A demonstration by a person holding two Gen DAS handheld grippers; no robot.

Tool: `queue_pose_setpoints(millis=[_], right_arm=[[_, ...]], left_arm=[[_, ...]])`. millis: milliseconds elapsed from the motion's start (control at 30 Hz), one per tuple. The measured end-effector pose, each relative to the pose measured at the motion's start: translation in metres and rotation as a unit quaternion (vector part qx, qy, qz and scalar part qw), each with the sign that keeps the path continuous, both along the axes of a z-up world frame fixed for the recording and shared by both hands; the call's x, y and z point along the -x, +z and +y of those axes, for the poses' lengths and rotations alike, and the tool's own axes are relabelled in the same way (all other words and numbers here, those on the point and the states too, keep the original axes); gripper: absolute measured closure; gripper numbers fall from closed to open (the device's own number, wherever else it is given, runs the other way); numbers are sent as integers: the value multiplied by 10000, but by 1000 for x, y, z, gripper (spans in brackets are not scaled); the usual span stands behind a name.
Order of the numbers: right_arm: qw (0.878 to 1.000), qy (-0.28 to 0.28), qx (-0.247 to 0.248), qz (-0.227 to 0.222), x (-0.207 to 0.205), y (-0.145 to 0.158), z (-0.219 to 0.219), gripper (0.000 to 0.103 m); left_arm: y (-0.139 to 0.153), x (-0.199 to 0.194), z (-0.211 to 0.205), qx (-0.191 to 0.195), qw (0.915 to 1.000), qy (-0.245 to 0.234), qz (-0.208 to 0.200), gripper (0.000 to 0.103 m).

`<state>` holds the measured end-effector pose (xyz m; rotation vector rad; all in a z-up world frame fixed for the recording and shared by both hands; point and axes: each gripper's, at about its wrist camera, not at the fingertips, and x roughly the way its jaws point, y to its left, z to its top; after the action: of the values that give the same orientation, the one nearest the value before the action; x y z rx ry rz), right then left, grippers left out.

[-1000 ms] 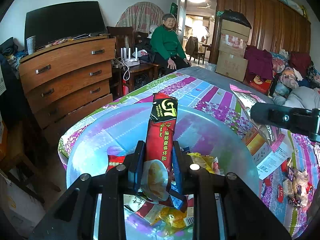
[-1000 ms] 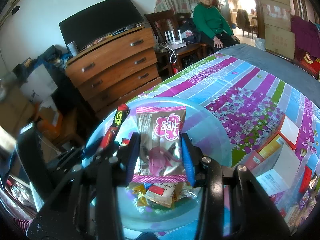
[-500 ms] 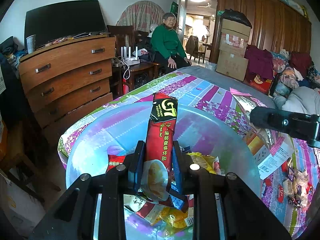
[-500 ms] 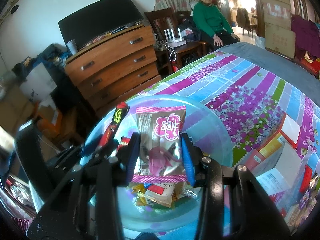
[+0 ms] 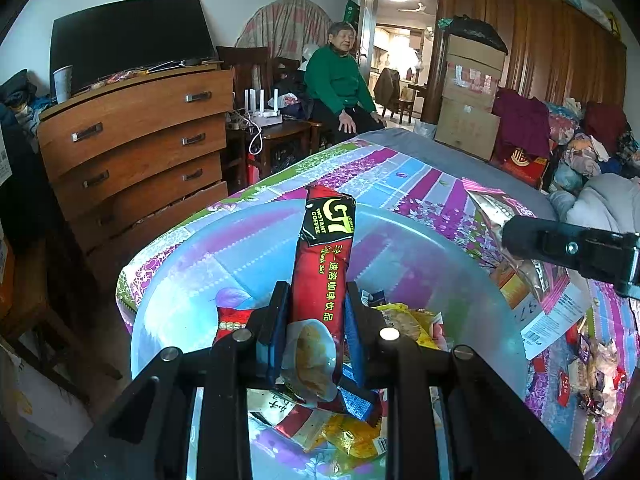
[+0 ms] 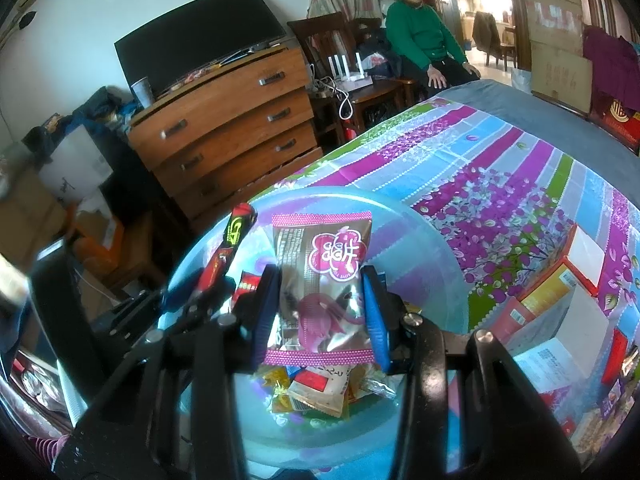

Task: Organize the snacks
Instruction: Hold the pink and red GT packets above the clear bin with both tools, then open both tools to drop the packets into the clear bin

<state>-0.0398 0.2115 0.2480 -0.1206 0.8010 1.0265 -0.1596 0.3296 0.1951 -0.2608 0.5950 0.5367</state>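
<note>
The left hand-held gripper (image 5: pixel 316 332) is clamped on a red instant-coffee stick (image 5: pixel 320 280), upright between its pads, directly above a translucent blue bowl (image 5: pixel 180 280) of snacks. The right hand-held gripper (image 6: pixel 320 312) pinches a shiny pink-edged candy pouch (image 6: pixel 320 284) by its side edges over the same bowl. Both packets look light, soft and crinkly, likely slippery, so a mid-body hold suits them. Only the right view shows boxes (image 6: pixel 560 292) to its right; only the left view shows loose wrappers (image 5: pixel 592 372) on the bedspread.
</note>
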Motion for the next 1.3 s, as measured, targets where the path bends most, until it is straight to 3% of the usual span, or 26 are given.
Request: queue_pose_setpoints(millis=[1000, 1033, 1067, 1133, 1167, 1300], right_arm=[[9998, 90, 34, 187, -3, -6, 10, 58], [9997, 101, 49, 194, -2, -7, 11, 51], [9998, 90, 53, 171, 0, -7, 11, 39], [9999, 62, 40, 133, 4, -7, 9, 30], [9999, 58, 34, 129, 5, -7, 8, 30], [10000, 67, -53, -23, 13, 1, 1, 30]], left_arm=[[-2, -1, 2, 137, 9998, 25, 143, 76], [-2, -2, 2, 137, 9998, 18, 173, 73], [-2, -3, 1, 128, 9997, 14, 202, 62], [-3, -4, -1, 40, 9996, 34, 269, 38], [-2, -5, -2, -33, 9996, 80, 283, 31], [-1, -3, -6, -124, 9993, 165, 310, 28]])
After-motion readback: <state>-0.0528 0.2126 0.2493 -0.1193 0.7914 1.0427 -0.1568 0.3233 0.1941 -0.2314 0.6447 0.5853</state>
